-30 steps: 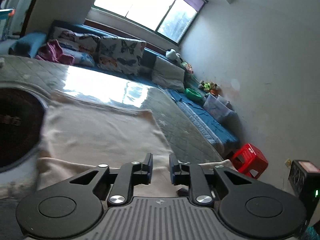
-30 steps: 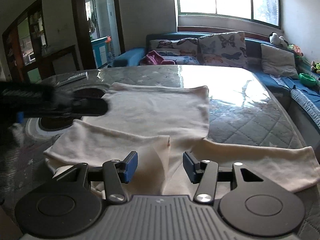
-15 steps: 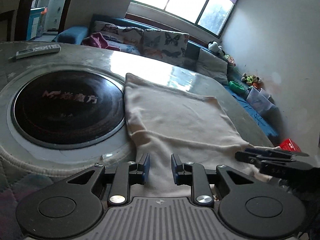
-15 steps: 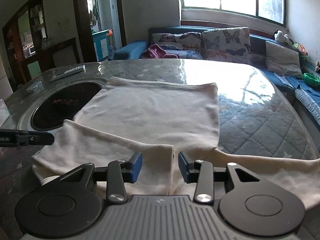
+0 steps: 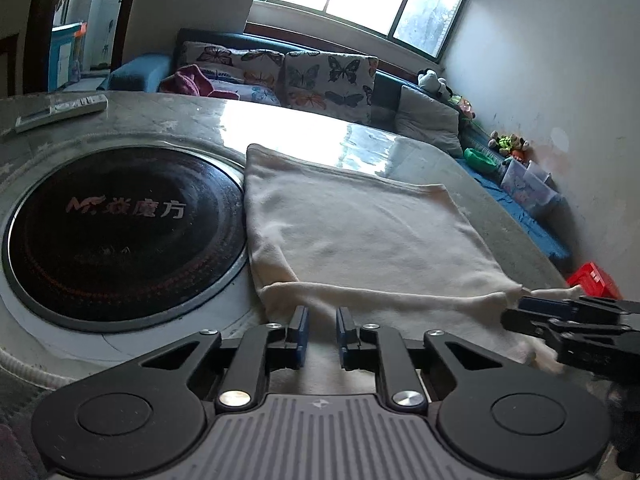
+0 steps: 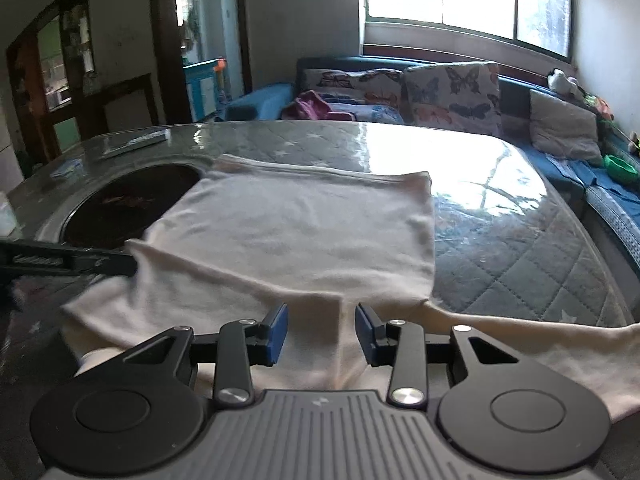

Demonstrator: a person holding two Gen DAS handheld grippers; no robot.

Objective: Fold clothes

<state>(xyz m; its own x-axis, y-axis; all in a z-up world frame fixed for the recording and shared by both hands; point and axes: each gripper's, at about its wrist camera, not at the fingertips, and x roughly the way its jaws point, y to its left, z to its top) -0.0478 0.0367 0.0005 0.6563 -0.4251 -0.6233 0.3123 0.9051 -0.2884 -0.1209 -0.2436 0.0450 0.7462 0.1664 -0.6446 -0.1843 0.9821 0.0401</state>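
Blue rubber pads line the jaws of the left gripper (image 5: pixel 319 332). These jaws are closing and only a thin gap is left. Cloth lies under them, but I cannot tell if the pads pinch it yet. The right gripper (image 6: pixel 321 334) has its jaws about a third open. A raised fold of cloth stands in the gap, and the pads do not seem to press on it.

The cloth is a soft cream long-sleeved top (image 6: pixel 304 228). It lies flat on the round grey quilted counter (image 6: pixel 520 248). Its body runs away from both grippers, toward the window. Its bottom hem is at the far end. The neck end is close to the jaws. The long sleeves run sideways, across the front of both grippers. The right gripper is nearer the middle of the top. The left gripper is nearer the left sleeve edge.

The left view shows the big round black glass cooker plate (image 5: pixel 120 236) with pale writing on it, touching the top's left side. It also shows the right gripper from the side, touching the sleeve fold. The right view shows the right sleeve lying out long, and the left gripper low at the left edge.
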